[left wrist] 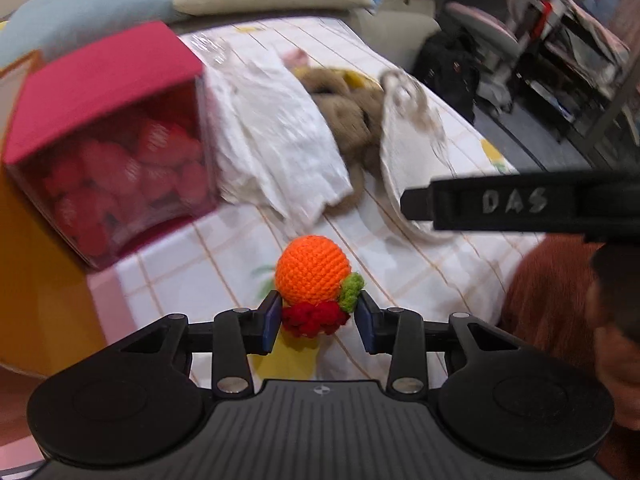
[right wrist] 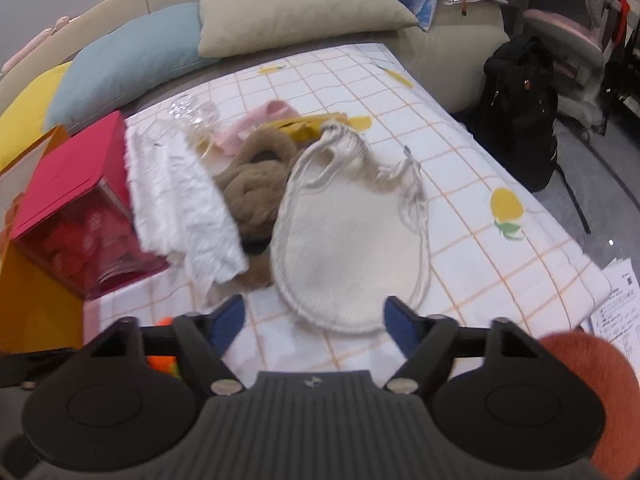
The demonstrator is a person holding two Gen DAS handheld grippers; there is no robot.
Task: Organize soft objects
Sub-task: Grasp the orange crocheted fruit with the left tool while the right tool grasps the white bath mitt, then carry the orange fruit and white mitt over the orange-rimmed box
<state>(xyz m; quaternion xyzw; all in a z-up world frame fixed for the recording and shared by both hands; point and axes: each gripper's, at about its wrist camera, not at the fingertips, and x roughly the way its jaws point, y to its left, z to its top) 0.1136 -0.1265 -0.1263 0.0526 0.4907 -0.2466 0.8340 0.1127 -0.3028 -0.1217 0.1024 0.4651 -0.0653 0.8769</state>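
The left gripper point(left wrist: 319, 318) clamped the crochet orange point(left wrist: 314, 278) over the checked cloth point(left wrist: 420, 276). At 10 o'clock stood a red box point(left wrist: 108, 136), blurred; at 12, a towel point(left wrist: 276, 132). The right gripper point(right wrist: 315, 326) stood apart, empty, a cream pouch point(right wrist: 344, 240) ahead.

Two wrist views steeply down over the checked cloth point(right wrist: 460, 184), left perhaps nearer.
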